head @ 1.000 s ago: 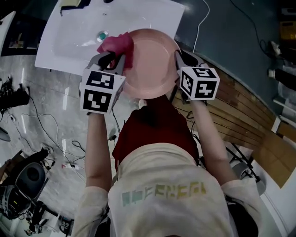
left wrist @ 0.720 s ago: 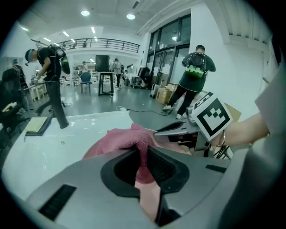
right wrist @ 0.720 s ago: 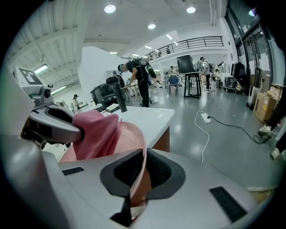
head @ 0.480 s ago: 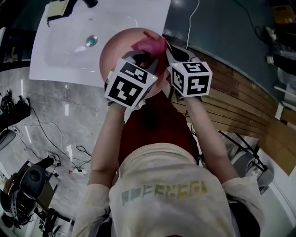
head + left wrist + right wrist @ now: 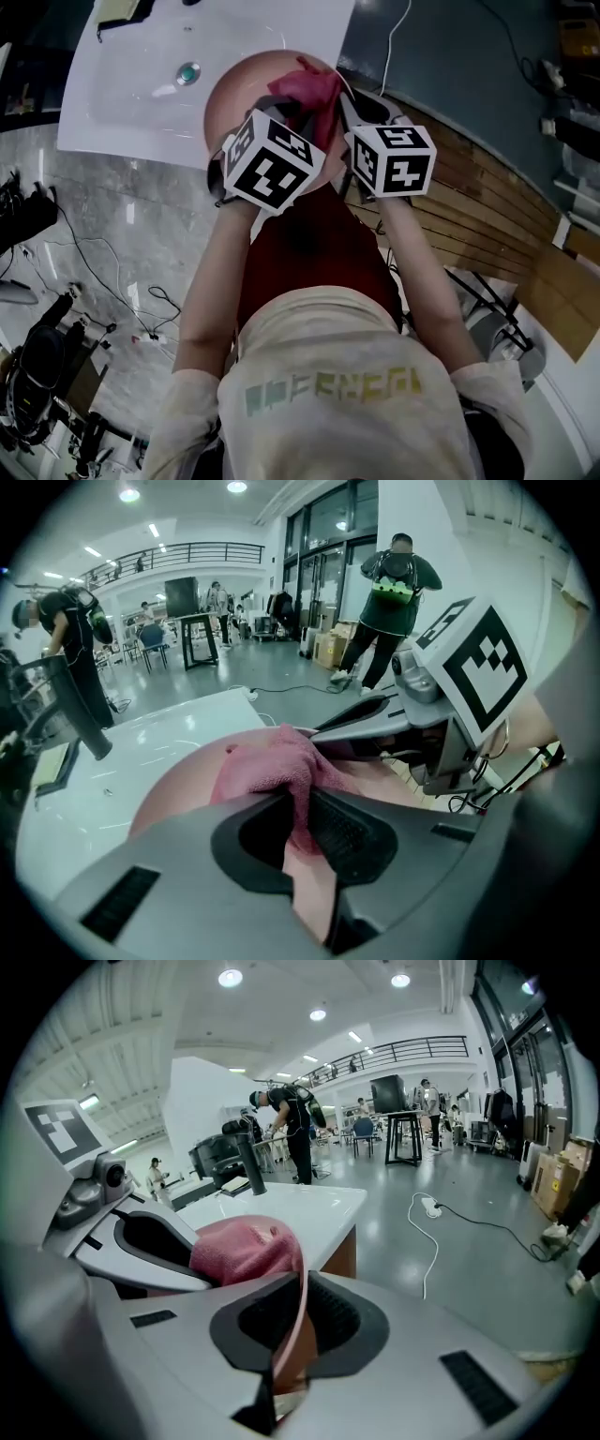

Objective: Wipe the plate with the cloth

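Note:
A round pink plate is held over the near edge of a white sink. My right gripper is shut on the plate's right rim, which runs edge-on between its jaws. A dark pink cloth lies bunched on the plate's right part, and my left gripper is shut on that cloth. In the left gripper view the cloth presses on the plate, close beside the right gripper. The right gripper view shows the cloth held in the left gripper just beyond the rim.
The sink's drain sits left of the plate and a dark tap stands at its far side. Wooden slats lie to the right, cables trail over the marble floor at left. Several people stand in the hall behind.
A second ago the cloth and my left gripper were at the plate's left rim. They have crossed to its right part, next to the right gripper. The plate sits slightly further left.

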`<action>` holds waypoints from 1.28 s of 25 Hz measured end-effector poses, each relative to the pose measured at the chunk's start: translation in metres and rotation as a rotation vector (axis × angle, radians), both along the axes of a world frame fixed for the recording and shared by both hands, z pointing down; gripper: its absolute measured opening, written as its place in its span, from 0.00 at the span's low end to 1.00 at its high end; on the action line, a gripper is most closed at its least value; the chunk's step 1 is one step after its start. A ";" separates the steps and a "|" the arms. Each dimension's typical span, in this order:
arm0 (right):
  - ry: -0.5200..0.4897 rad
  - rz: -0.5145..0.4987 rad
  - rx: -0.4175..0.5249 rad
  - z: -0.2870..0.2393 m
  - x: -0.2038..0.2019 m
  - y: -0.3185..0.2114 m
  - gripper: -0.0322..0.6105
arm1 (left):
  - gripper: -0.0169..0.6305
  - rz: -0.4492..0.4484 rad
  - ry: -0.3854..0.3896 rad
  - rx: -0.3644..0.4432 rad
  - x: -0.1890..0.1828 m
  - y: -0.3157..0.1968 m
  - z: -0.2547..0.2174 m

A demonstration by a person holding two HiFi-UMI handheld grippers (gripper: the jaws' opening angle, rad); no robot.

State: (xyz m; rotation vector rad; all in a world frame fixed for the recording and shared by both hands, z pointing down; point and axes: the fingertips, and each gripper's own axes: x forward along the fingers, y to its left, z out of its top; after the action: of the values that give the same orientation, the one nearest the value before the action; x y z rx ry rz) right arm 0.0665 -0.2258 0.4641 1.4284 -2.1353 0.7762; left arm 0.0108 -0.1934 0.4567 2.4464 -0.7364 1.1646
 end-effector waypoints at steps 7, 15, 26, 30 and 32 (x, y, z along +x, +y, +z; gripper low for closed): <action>0.010 -0.007 0.005 0.000 -0.001 0.003 0.13 | 0.12 -0.047 -0.084 0.038 -0.033 0.006 0.000; 0.019 -0.008 0.011 0.001 -0.006 0.006 0.13 | 0.12 -0.109 -0.154 0.051 -0.081 0.010 0.004; 0.020 0.007 0.015 0.001 -0.002 0.016 0.13 | 0.12 -0.239 -0.188 0.054 -0.139 0.019 -0.004; 0.015 0.014 0.017 0.000 -0.002 0.018 0.13 | 0.12 -0.273 -0.098 0.039 -0.141 0.022 -0.021; 0.011 0.020 0.019 0.000 -0.002 0.018 0.13 | 0.12 -0.264 -0.053 0.030 -0.132 0.023 -0.028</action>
State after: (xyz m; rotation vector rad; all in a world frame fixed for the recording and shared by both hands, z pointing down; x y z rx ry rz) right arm 0.0643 -0.2076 0.4637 1.4624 -2.1287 0.7552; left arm -0.1211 -0.1704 0.4284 2.2629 -1.0627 1.1249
